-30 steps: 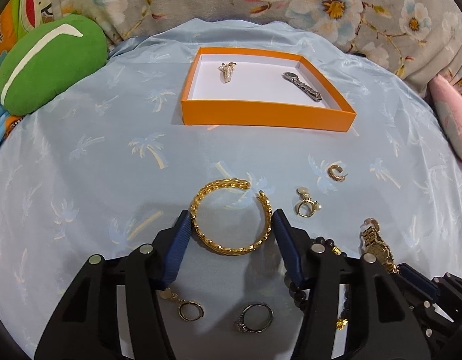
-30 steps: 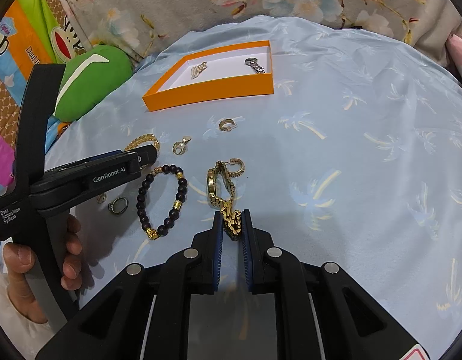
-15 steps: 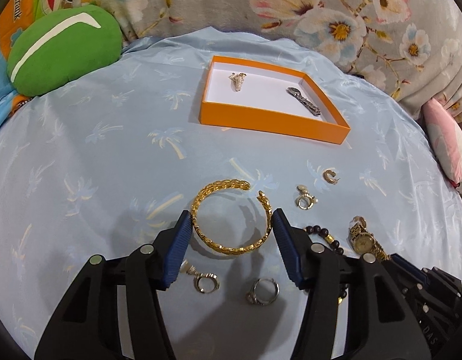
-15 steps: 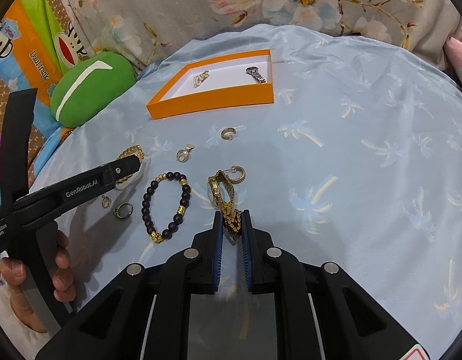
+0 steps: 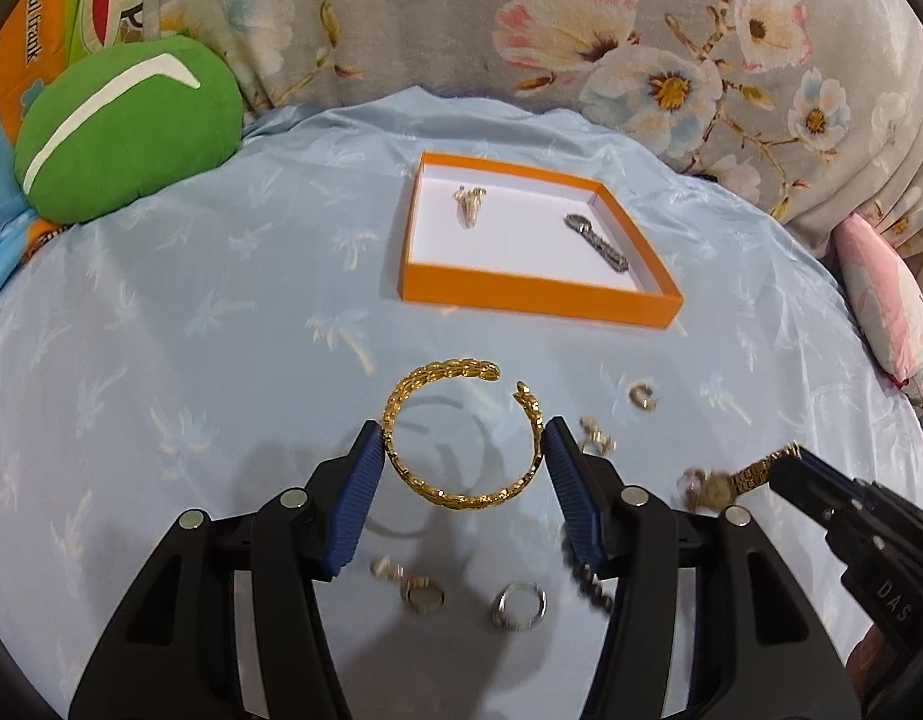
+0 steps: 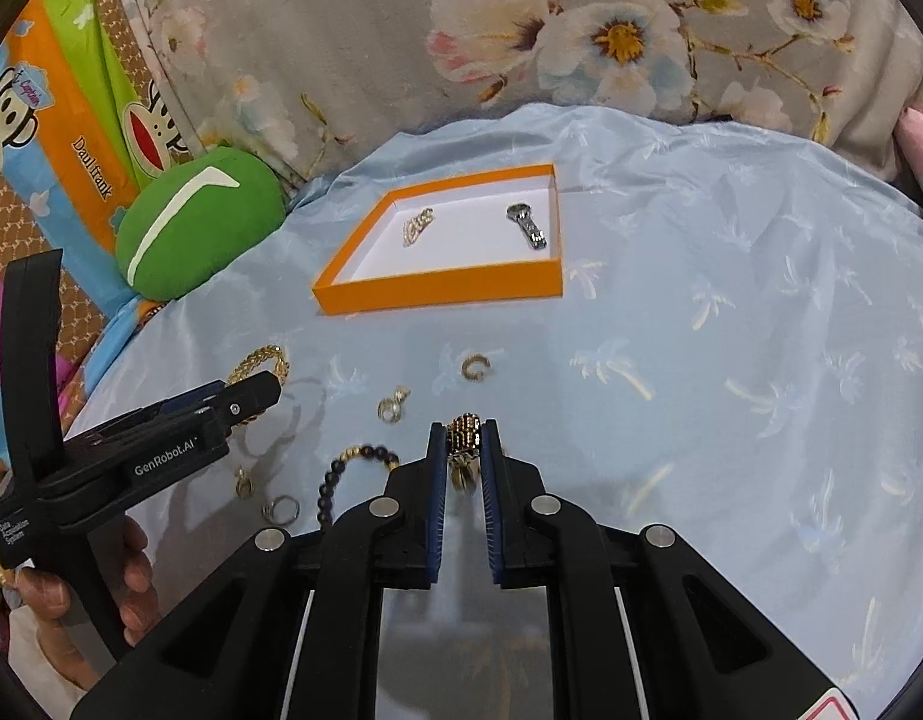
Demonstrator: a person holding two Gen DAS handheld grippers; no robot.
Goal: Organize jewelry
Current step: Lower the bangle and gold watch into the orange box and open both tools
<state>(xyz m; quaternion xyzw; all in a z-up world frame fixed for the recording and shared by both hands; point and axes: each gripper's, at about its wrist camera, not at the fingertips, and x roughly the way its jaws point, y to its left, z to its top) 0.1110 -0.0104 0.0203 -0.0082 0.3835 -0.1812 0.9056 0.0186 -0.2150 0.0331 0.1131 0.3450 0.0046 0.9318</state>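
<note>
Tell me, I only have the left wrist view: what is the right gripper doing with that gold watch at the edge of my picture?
Observer: The right gripper is shut on the gold watch, pinching its band between the blue pads, with the watch off the cloth.
Operator: Is anything lying under it?
Observer: The dark bead bracelet lies on the blue cloth just left of the fingers, only partly visible in your view.
Operator: Anything in the orange box on that side?
Observer: A silver watch lies close to the right wall of the orange box, and a pale chain piece lies further left.
</note>
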